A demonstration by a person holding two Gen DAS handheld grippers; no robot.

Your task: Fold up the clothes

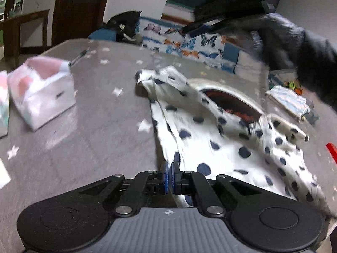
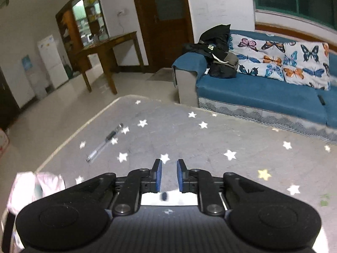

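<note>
A white garment with dark blue dots (image 1: 212,130) lies crumpled on the grey star-patterned table (image 1: 94,109), its red-lined neck opening facing up. My left gripper (image 1: 170,164) is shut on the garment's near left edge, cloth pinched between the blue pads. My right gripper (image 2: 167,166) is open and empty, held above the table (image 2: 210,147); a sliver of the white dotted cloth (image 2: 168,198) shows just under it. In the left wrist view the right gripper (image 1: 202,27) appears high at the back, held by a dark-sleeved arm.
A white and pink box (image 1: 42,90) stands on the table's left side. A clear pen (image 2: 104,143) lies near the far left table edge. A blue sofa with butterfly cushions (image 2: 273,84) stands beyond the table. Folded cloth (image 1: 288,103) lies at the right.
</note>
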